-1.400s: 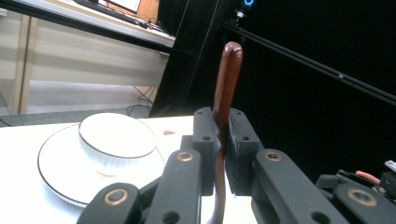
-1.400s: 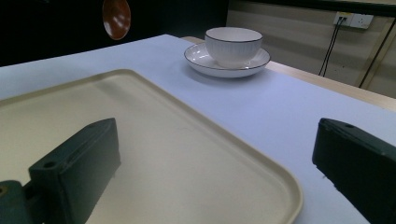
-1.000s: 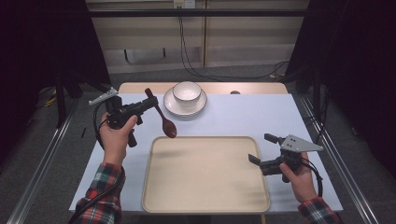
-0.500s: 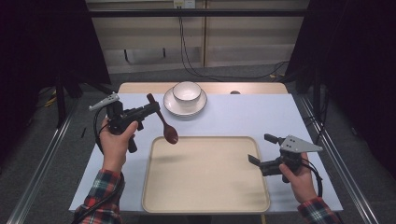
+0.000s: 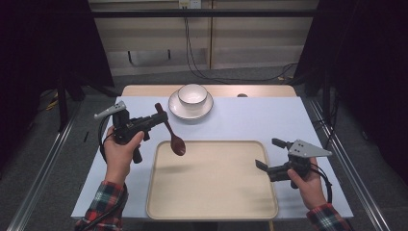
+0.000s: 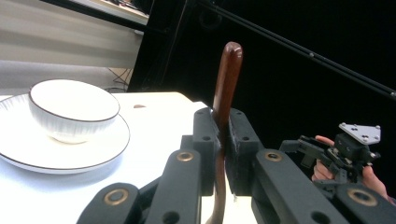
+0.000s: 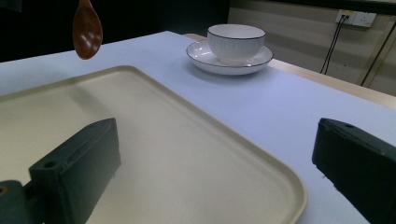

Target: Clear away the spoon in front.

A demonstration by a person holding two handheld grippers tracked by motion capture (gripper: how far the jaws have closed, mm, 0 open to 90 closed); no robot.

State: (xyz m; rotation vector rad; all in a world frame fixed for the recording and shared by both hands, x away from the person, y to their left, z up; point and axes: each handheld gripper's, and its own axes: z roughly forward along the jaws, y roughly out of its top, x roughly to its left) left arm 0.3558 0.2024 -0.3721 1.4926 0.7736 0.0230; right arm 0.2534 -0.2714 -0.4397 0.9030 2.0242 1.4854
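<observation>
Left hand-held gripper (image 5: 161,117), left of centre: clamped on one brown wooden spoon (image 5: 172,135), bowl end hanging over the upper left corner of one beige tray (image 5: 211,211). Right hand-held gripper (image 5: 268,155), lower right: released, empty. Top centre of desk (image 5: 269,115): one white bowl (image 5: 193,94) on one saucer (image 5: 179,110).

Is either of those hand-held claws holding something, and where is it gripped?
The left gripper holds a brown wooden spoon by its handle, bowl end hanging down over the tray's corner. The right gripper is open and holds nothing.

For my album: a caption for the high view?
Left gripper holds brown wooden spoon above beige tray.
</observation>
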